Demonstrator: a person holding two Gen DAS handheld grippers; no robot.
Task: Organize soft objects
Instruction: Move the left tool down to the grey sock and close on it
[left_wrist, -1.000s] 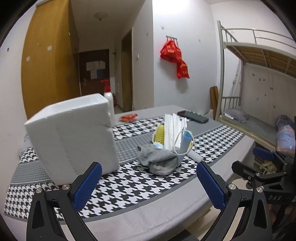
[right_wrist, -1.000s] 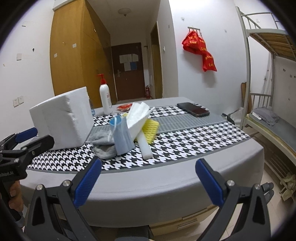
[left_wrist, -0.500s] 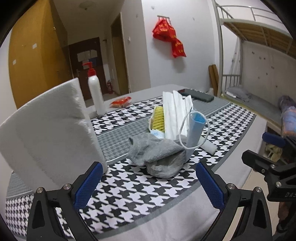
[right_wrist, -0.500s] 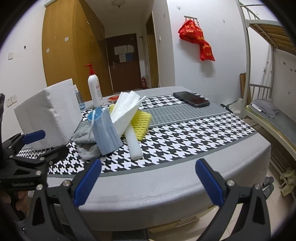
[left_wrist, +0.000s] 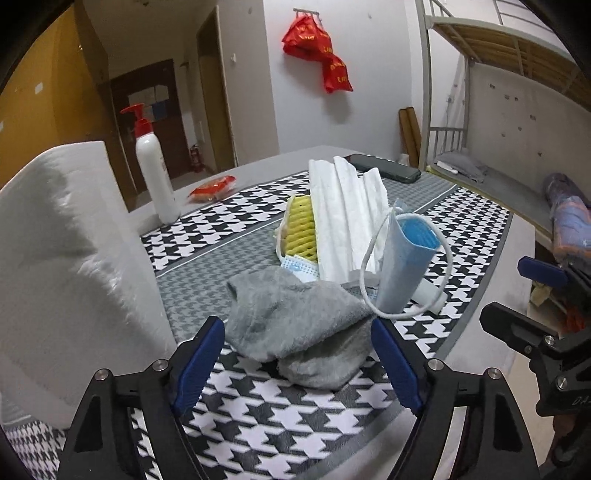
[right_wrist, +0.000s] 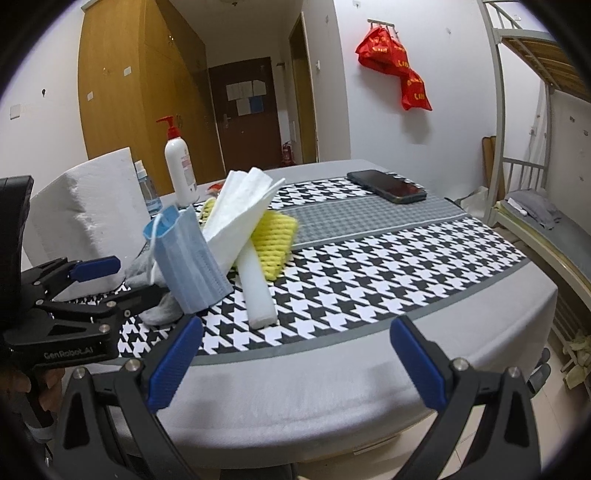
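Note:
A pile of soft things lies on the houndstooth table cloth (left_wrist: 295, 424): a grey cloth (left_wrist: 295, 325), a blue face mask (left_wrist: 404, 266), white folded tissue (left_wrist: 347, 206), yellow foam net (left_wrist: 301, 232) and a white foam tube (right_wrist: 255, 284). My left gripper (left_wrist: 297, 365) is open, its blue fingers on either side of the grey cloth's near end. My right gripper (right_wrist: 295, 363) is open and empty over the table's front edge, apart from the pile. The mask (right_wrist: 188, 258) and tissue (right_wrist: 240, 214) also show in the right wrist view.
A big white foam block (left_wrist: 66, 266) stands at the left, close to my left gripper. A pump bottle (left_wrist: 153, 173), a red packet (left_wrist: 212, 188) and a black phone (right_wrist: 386, 186) lie further back. A bunk bed (right_wrist: 535, 221) stands to the right.
My left gripper has moved forward to the pile, so its fingers now flank the grey cloth. My right gripper has moved a little closer to the table.

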